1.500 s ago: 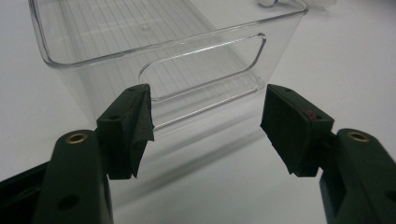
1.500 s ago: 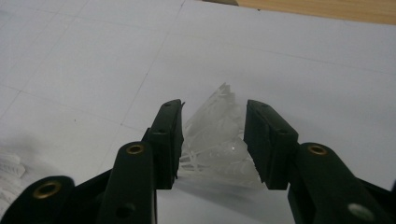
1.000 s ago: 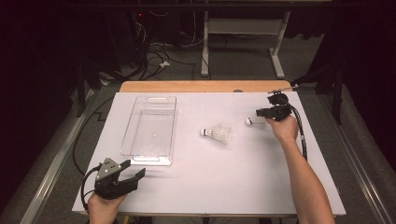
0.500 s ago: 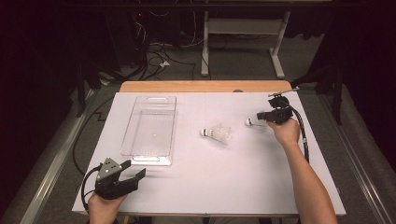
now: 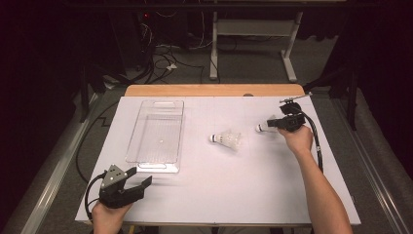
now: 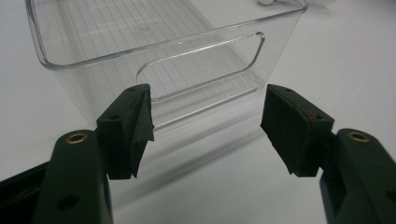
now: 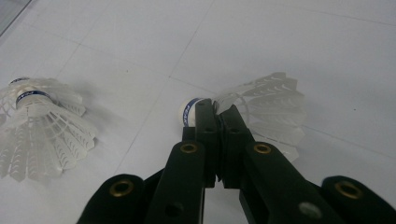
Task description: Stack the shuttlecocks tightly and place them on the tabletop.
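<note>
Right gripper (image 7: 215,108) jaws have just been closing, now clamped on shuttlecock (image 7: 261,109) neck at table's right side. Left gripper (image 6: 205,121) open, idle near clear bin (image 5: 157,134). Second shuttlecock (image 5: 226,139) lies mid-table. Advice: lift straight, keep squeeze light, avoid crushing feathers, carry over bin.

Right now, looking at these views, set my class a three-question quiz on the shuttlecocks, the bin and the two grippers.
1. True or false: the right gripper is shut on a shuttlecock.
2. How many shuttlecocks are on the table?
3. The clear bin holds: A) one shuttlecock B) two shuttlecocks C) nothing.

Key:
1. True; its jaws pinch the shuttlecock just behind the cork.
2. Two: the held one and a free shuttlecock.
3. C. The left gripper rests open near the bin.
</note>
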{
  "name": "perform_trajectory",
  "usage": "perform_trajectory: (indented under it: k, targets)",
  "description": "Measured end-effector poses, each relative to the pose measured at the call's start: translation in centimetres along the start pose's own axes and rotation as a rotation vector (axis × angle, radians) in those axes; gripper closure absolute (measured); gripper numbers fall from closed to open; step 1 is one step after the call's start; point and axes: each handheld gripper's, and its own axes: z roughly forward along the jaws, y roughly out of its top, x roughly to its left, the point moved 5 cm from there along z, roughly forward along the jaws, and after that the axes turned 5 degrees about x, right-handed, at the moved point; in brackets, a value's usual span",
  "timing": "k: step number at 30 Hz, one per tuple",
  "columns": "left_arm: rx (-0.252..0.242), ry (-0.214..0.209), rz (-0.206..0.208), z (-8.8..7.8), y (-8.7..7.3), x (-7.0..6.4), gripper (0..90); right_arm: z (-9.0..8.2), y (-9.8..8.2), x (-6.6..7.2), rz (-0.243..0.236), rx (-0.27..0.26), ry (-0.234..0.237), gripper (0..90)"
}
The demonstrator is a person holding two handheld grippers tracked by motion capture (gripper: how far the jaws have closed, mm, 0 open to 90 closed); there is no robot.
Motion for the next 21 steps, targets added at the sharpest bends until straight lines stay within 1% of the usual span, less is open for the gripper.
perform_trajectory:
  k: [14,21]
  targets:
    - [0.001,-0.002,0.000,0.05,0.01,0.01,34.5,-0.06,0.07,0.39,-0.009,-0.004,0.009,89.8]
    - [0.002,-0.002,-0.001,0.06,0.01,0.03,34.5,-0.27,0.16,0.49,-0.009,-0.018,0.013,89.9]
